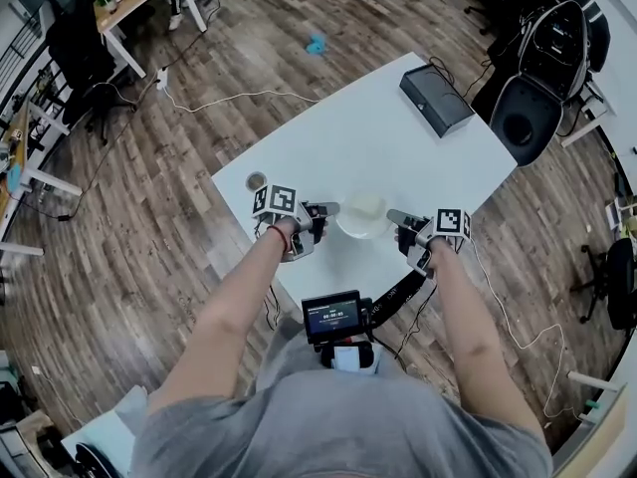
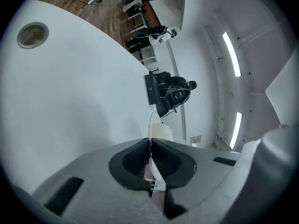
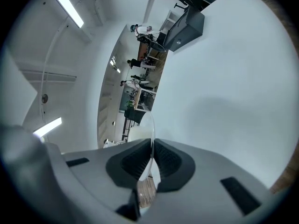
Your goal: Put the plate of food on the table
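The plate is carrying a pale mound of food and is being held from both sides, with the white counter spreading out beneath it. Whether the plate is already resting on the counter or hanging just above it, I cannot tell. It is looking thin, stiff and clear-rimmed, probably light but smooth enough to slip, and likely to crack if dropped. The rim at two opposite sides seems the right place to hold it, keeping it level so that the food is not sliding off.

The left hand-held gripper is pinching the plate's left rim, its ribbed jaws closed down until only the thin edge is parting them. The right hand-held gripper is doing the same on the plate's right rim, its jaws likewise nearly together on the edge.

A small round disc is lying left of the plate, just beyond the left hand-held gripper. A black box is sitting well beyond the plate, to its right.
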Motion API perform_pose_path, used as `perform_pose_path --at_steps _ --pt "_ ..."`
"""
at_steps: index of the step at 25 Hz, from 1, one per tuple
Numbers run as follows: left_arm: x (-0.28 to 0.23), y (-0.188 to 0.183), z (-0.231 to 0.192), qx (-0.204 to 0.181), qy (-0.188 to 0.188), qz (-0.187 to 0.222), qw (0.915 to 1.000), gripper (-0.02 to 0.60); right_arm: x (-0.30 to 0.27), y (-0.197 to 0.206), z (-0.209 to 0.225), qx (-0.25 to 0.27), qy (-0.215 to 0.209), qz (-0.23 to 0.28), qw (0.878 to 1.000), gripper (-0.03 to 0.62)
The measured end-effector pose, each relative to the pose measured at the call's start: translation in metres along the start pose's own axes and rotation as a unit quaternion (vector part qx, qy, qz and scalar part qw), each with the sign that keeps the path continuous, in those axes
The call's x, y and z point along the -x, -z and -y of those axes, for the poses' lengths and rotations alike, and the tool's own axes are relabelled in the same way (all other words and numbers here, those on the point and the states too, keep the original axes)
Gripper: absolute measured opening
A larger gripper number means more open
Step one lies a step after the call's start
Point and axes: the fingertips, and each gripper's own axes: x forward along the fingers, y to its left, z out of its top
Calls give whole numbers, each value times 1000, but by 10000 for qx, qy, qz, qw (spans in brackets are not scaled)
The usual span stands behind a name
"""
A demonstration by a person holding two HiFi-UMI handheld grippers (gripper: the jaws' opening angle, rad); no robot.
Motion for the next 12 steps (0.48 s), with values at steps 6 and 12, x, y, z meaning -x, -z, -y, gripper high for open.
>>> perform_pose_path --at_steps 6,12 --pt "-15 -24 -31 64 -168 -116 9998 29 -25 -18 28 -122 188 -7 9997 40" --pt "-21 -41 -64 64 -599 -277 9978 31 -49 -24 51 -187 428 -30 9989 41"
